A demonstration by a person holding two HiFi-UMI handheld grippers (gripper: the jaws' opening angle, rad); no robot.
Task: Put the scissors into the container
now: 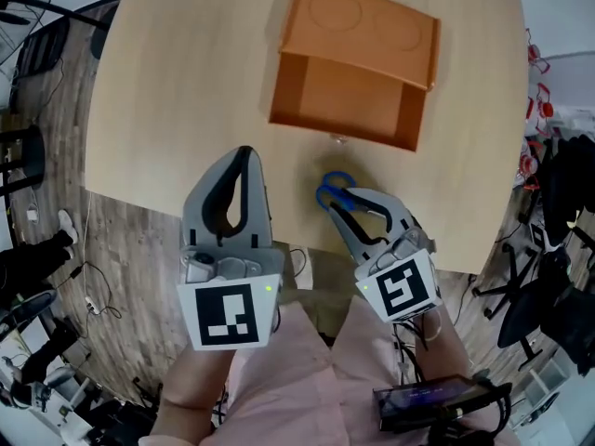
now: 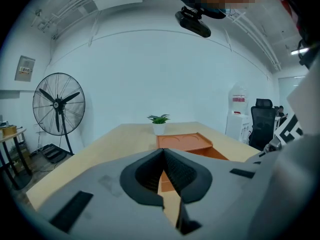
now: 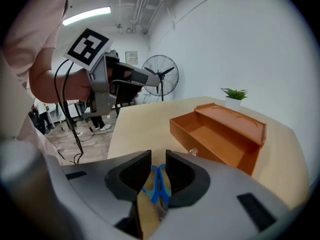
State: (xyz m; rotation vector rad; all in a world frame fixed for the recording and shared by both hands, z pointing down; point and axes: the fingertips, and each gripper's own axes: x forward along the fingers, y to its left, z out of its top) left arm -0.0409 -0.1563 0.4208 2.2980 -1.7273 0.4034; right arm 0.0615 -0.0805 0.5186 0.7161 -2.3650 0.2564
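Blue-handled scissors (image 1: 335, 191) sit between the jaws of my right gripper (image 1: 348, 201), near the table's front edge, handles pointing toward the container. In the right gripper view the blue handles (image 3: 157, 183) fill the narrow gap of that gripper (image 3: 158, 156), which is shut on them. The orange container (image 1: 358, 63) stands farther back with its drawer pulled open and a small knob (image 1: 339, 140) on the drawer front. It also shows as an orange container (image 3: 220, 129) ahead of the jaws. My left gripper (image 1: 246, 153) hovers left of the scissors, shut and empty, its tips (image 2: 163, 153) meeting.
The wooden table (image 1: 167, 91) is round-edged, with wood floor and cables below its front edge. A small potted plant (image 2: 159, 122) stands at the far end behind the container. A standing fan (image 2: 58, 104) is off to the left, and an office chair (image 2: 260, 119) to the right.
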